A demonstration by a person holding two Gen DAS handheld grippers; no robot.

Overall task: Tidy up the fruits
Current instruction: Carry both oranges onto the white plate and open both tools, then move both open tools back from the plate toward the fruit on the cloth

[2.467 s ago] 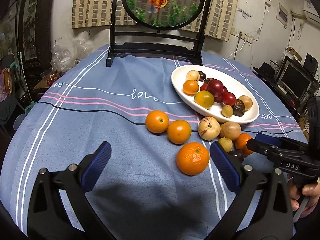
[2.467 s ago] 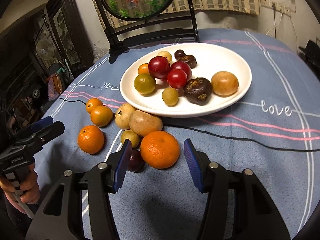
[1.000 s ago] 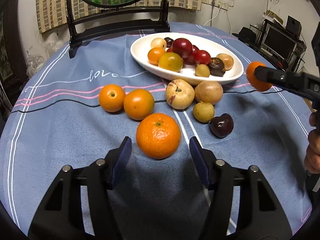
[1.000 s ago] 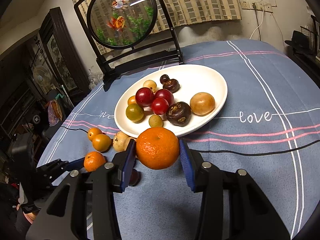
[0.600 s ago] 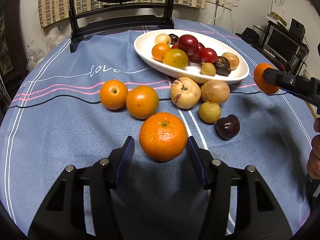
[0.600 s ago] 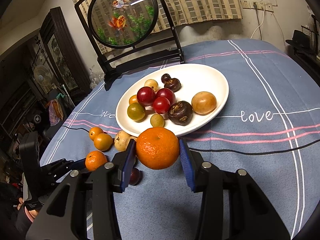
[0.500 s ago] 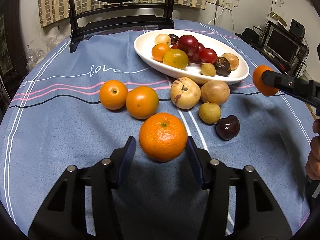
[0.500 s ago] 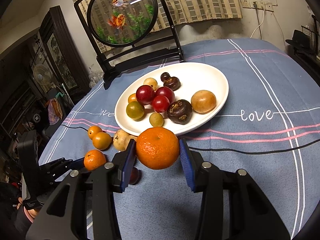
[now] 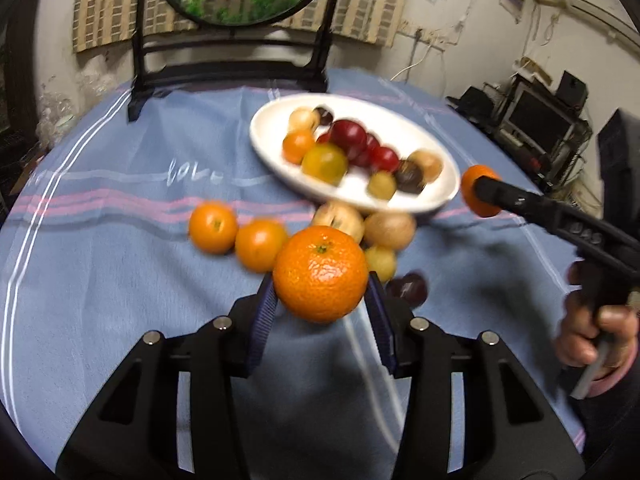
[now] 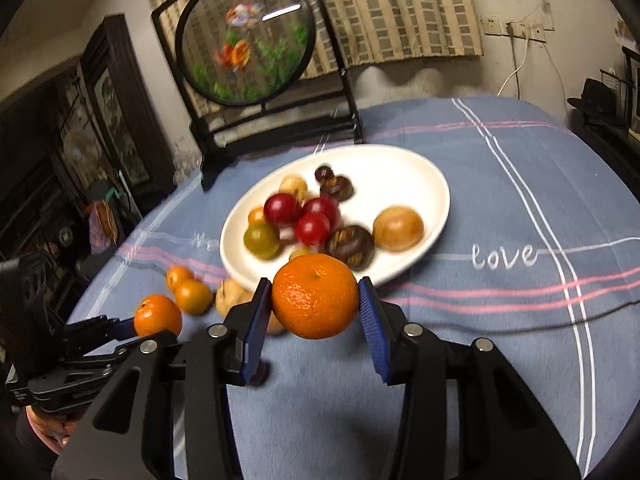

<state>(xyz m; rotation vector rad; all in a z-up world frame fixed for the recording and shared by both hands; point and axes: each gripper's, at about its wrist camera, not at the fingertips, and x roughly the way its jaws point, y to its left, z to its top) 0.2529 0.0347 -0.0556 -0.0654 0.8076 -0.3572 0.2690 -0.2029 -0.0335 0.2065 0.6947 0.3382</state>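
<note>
My left gripper [image 9: 320, 300] is shut on a large orange [image 9: 320, 274] and holds it above the blue tablecloth, short of the white oval plate [image 9: 280, 160] that holds several fruits. My right gripper [image 10: 316, 308] is shut on another orange [image 10: 315, 296], held above the cloth just before the plate's near rim [image 10: 436, 216]. The right gripper with its orange [image 9: 478, 196] shows at the right of the left wrist view. The left gripper's orange [image 10: 157, 316] shows at the lower left of the right wrist view.
Two small oranges [image 9: 236, 236], two brownish fruits [image 9: 364, 226], a yellow-green fruit [image 9: 382, 260] and a dark plum [image 9: 408, 288] lie on the cloth before the plate. A round fish picture on a black stand [image 10: 246, 60] stands behind it.
My left gripper has shut on the large orange and lifted it off the cloth. My right gripper still holds its orange, and has drifted slightly towards the plate.
</note>
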